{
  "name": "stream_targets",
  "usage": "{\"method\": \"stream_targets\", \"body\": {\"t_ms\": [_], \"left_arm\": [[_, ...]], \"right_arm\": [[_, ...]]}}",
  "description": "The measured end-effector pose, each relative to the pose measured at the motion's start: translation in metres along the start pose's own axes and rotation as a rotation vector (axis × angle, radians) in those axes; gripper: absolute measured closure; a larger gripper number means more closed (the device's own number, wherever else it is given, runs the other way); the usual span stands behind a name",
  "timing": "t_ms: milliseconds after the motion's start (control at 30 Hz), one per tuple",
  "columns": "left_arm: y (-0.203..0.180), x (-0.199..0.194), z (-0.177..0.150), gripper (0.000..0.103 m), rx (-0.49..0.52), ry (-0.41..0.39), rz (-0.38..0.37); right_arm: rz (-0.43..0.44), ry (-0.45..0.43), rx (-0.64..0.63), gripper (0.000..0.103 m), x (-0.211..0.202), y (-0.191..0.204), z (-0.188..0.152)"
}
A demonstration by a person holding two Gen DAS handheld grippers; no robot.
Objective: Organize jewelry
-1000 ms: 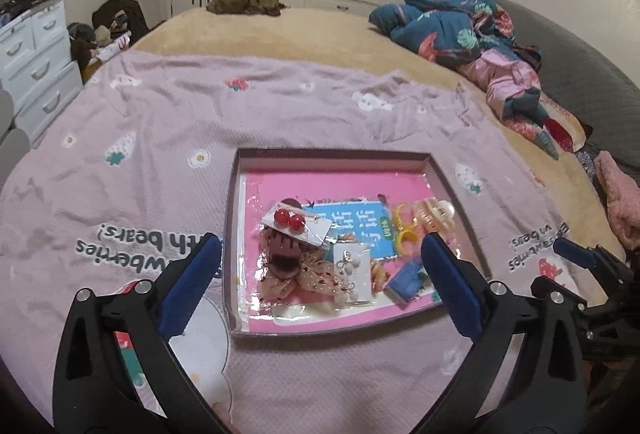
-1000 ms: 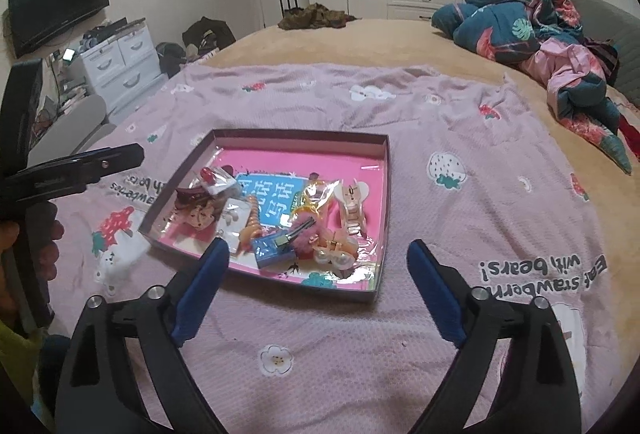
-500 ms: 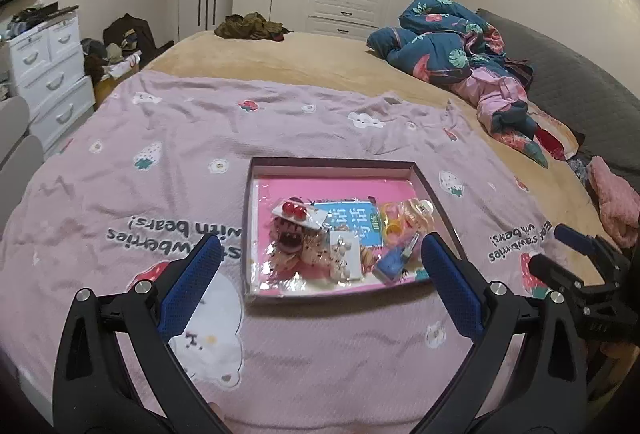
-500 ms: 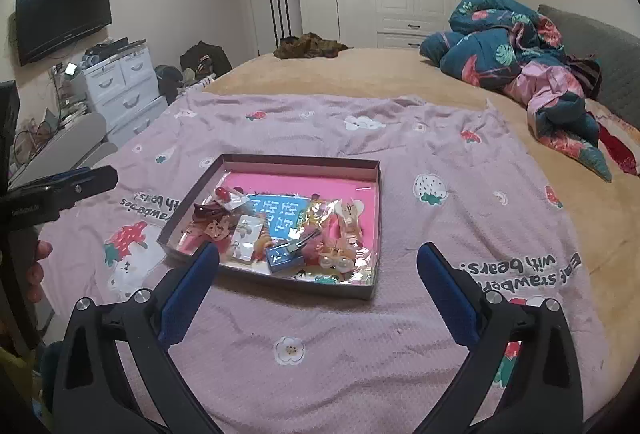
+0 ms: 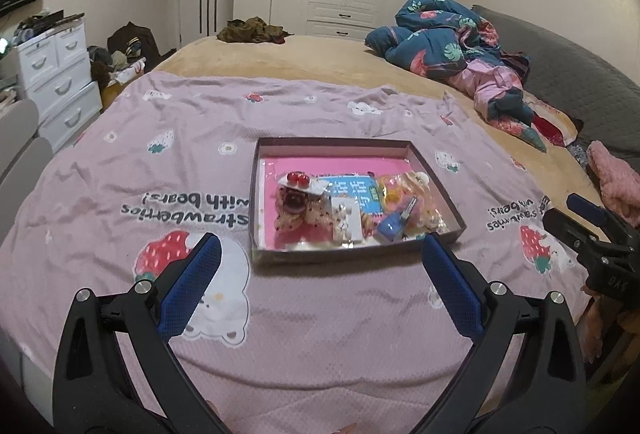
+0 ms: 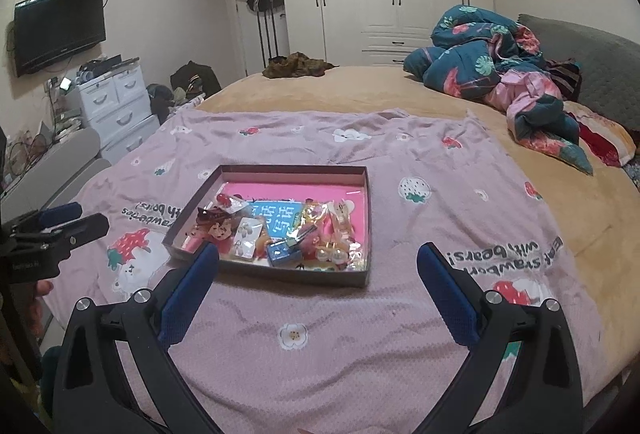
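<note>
A shallow brown box [image 5: 335,145] with a pink floor lies on a pink strawberry blanket [image 5: 160,193]; it also shows in the right wrist view [image 6: 292,169]. In it lie several trinkets: a card with red cherries [image 5: 298,179], a brown bow [image 5: 294,207], an earring card [image 5: 347,218], a blue bottle [image 5: 394,222] and yellow clips [image 5: 404,185]. My left gripper [image 5: 320,250] is open and empty, held back from the box's near edge. My right gripper [image 6: 318,254] is open and empty, over the box's near edge.
The blanket covers the near part of a tan bed [image 6: 360,85]. A heap of blue and pink bedding [image 5: 460,45] lies at the far right. White drawers [image 5: 52,73] stand off the left side. The other gripper shows at each view's edge [image 5: 592,230] [image 6: 48,234].
Both grippers have drawn back and risen from the box, so it looks smaller and farther away. Both stay open and empty. The trinkets have not moved.
</note>
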State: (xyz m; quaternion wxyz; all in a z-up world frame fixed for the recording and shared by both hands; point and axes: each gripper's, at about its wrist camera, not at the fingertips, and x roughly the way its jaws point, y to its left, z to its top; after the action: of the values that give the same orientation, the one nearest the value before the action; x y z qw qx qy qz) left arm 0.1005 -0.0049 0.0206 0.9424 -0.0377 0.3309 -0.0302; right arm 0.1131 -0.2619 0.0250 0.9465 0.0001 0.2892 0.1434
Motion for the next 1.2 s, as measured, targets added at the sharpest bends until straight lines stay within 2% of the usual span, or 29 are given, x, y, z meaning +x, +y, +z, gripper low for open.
{"method": "stream_targets", "body": {"t_ms": [567,800,1200], "left_arm": [[0.009,0.0,-0.044,0.009,-0.038,0.03,0.008],[0.009,-0.001,-0.047,0.009,-0.039,0.027,0.005],[0.008,-0.004,-0.045,0.009,-0.036,0.022,0.005]], "right_arm": [[-0.078,0.006,0.017,0.004,-0.008,0.003,-0.047],[-0.042,0.061,0.039,0.004,-0.001,0.002,-0.056],[-0.03,0.059,0.023,0.004,-0.003,0.007,-0.053]]}}
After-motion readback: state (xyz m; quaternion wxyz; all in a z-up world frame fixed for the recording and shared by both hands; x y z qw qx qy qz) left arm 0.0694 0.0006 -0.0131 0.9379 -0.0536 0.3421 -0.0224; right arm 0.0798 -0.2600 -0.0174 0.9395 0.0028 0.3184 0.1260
